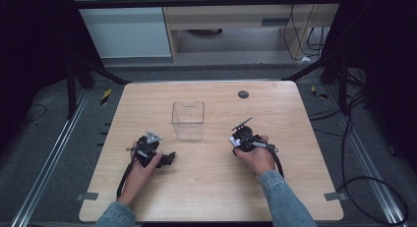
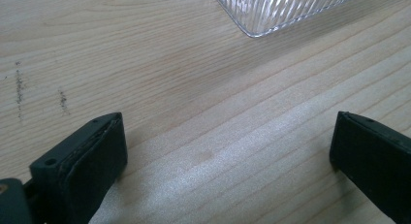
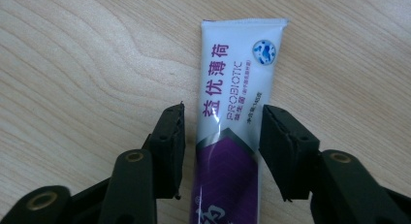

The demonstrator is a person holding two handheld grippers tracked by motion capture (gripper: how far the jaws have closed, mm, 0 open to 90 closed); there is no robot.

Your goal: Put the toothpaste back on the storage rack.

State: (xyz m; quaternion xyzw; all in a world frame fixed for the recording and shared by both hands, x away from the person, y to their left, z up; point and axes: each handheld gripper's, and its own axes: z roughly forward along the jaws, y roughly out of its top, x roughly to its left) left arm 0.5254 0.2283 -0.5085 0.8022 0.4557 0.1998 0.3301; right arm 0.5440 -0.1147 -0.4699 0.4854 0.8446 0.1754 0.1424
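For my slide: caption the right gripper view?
Right gripper straddles a white-and-purple probiotic tube lying on the wooden table.

The only readable writing is on the toothpaste tube point(image 3: 232, 136), which lies flat on the wooden table point(image 3: 72, 64) in the right gripper view. On its white upper part, large purple Chinese characters read 益优薄荷, running along the tube's length. Beside them stands the word PROBIOTIC in thinner purple capitals. A further line of small print runs next to that word, too small to read. Near the crimped end sits a round blue emblem. The purple lower part carries a white character, cut off by the picture's bottom edge.
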